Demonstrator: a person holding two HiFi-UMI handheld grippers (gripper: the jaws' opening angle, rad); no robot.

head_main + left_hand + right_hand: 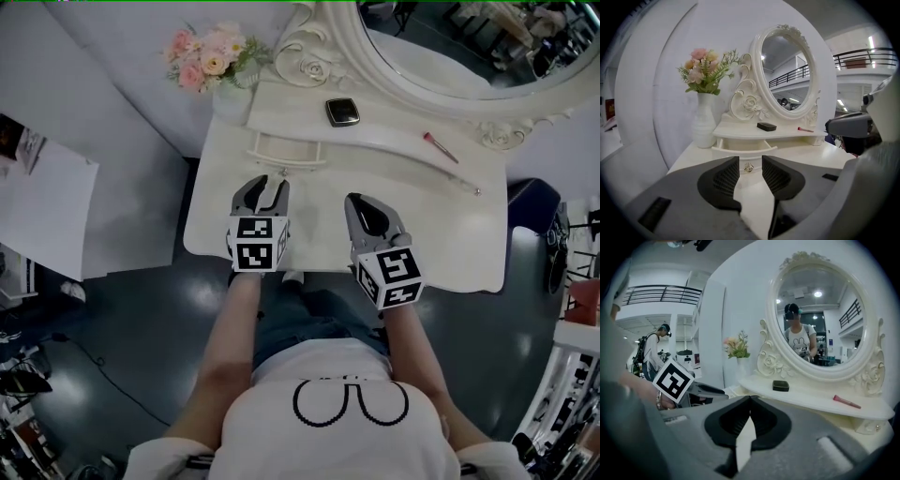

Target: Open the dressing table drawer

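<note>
The white dressing table [450, 234] has a small drawer [286, 150] under its mirror shelf, standing pulled out part way. Its inside shows in the left gripper view, where the drawer [745, 146] has a small metal knob [748, 167] on its front. My left gripper [267, 183] hangs just in front of the drawer, open, with nothing between its jaws [750, 159]; the knob shows beyond the gap, apart from the pads. My right gripper [361, 202] hovers over the tabletop to the right, its fingertips touching and empty [750, 399].
An oval mirror [450, 47] stands at the back. On the shelf lie a black compact [342, 112] and a red stick [439, 146]. A white vase of pink flowers [211, 56] stands at the table's far left corner. The person stands close to the front edge.
</note>
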